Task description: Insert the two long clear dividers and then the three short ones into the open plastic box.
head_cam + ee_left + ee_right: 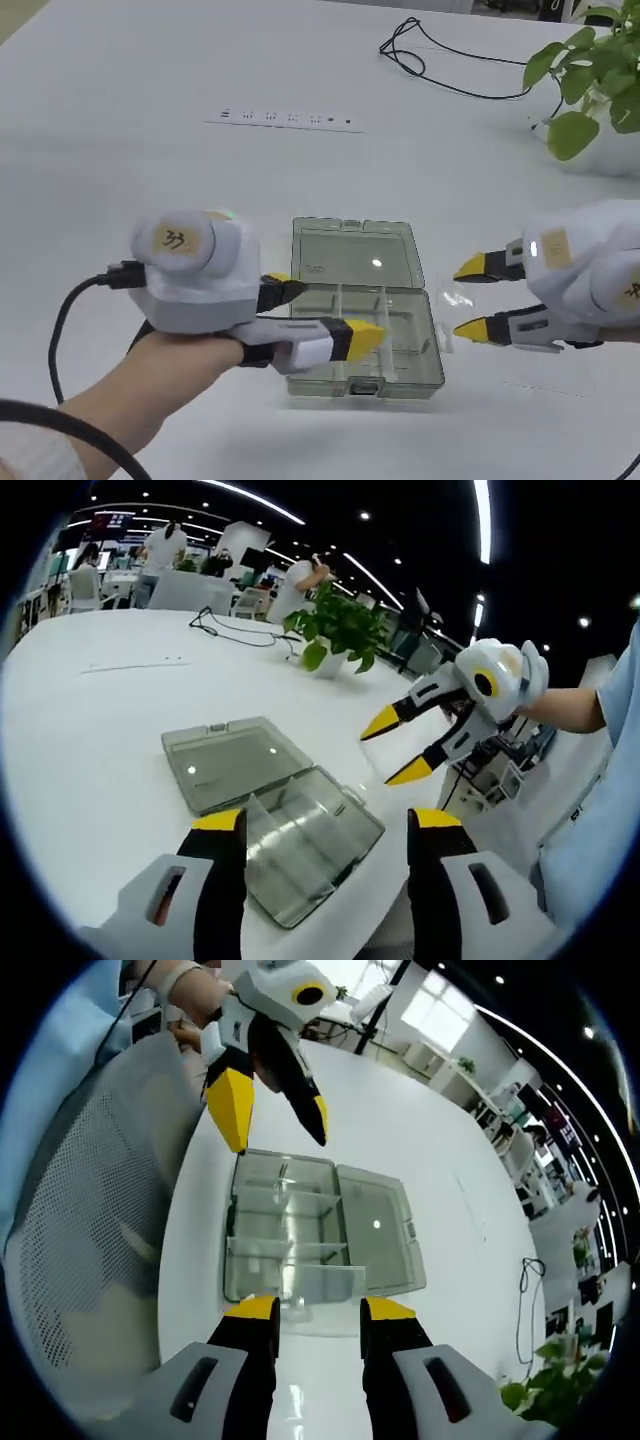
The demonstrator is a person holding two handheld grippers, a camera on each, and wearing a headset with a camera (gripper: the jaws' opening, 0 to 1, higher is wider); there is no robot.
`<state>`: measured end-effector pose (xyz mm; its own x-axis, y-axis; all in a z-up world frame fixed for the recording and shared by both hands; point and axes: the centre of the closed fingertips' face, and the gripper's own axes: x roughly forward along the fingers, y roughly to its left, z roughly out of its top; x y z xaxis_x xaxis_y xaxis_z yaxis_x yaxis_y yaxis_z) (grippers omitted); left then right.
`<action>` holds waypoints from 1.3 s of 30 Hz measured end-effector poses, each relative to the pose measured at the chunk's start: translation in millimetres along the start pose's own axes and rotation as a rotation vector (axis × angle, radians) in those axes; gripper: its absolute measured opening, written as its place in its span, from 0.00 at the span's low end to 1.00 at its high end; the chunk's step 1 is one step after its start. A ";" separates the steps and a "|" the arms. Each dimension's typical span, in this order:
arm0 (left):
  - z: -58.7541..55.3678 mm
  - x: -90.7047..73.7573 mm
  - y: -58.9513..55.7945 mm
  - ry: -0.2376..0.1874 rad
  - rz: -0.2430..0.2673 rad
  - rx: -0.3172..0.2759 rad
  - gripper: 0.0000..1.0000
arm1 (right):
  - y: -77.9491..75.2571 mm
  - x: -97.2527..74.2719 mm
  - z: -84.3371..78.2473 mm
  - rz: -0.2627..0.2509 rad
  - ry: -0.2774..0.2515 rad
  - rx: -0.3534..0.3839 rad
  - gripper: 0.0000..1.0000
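Hovering over the open plastic box [340, 383] on the table [150, 120], the left hand-held gripper [325, 313] has its jaws spread wide and empty, with the box tray just ahead of and below them and the lid [355, 250] lying flat beyond. The right hand-held gripper [470, 298] faces it from the box's other side, jaws parted, with a clear divider [325, 1282] at the box edge just ahead of its tips; contact is unclear. Other clear dividers [290, 1251] stand inside the tray.
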<state>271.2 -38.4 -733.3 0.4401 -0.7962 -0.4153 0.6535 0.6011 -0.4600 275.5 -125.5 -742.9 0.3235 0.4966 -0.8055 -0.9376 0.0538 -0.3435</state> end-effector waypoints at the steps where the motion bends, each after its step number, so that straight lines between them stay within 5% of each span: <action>1: 2.0 2.8 -1.8 -0.002 -0.012 -0.016 0.63 | -0.7 -1.7 5.3 -0.007 -0.004 -0.010 0.33; 9: 13.6 16.2 -22.2 -0.023 -0.102 -0.123 0.45 | -2.1 -5.5 40.0 -0.029 -0.059 -0.080 0.33; 20: 15.2 20.8 -34.9 -0.031 -0.167 -0.227 0.13 | 4.7 -1.6 52.2 -0.011 -0.072 -0.120 0.33; 28: 11.0 21.9 -40.5 -0.023 -0.193 -0.269 0.00 | 9.4 -0.7 58.8 -0.006 -0.073 -0.156 0.33; 39: 8.0 19.5 -42.6 -0.016 -0.212 -0.329 0.00 | 12.9 -1.9 60.3 -0.013 -0.064 -0.219 0.33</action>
<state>256.8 -80.1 -715.5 0.3278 -0.9046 -0.2725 0.5002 0.4109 -0.7622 255.1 -73.6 -716.7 0.3205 0.5514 -0.7702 -0.8809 -0.1254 -0.4564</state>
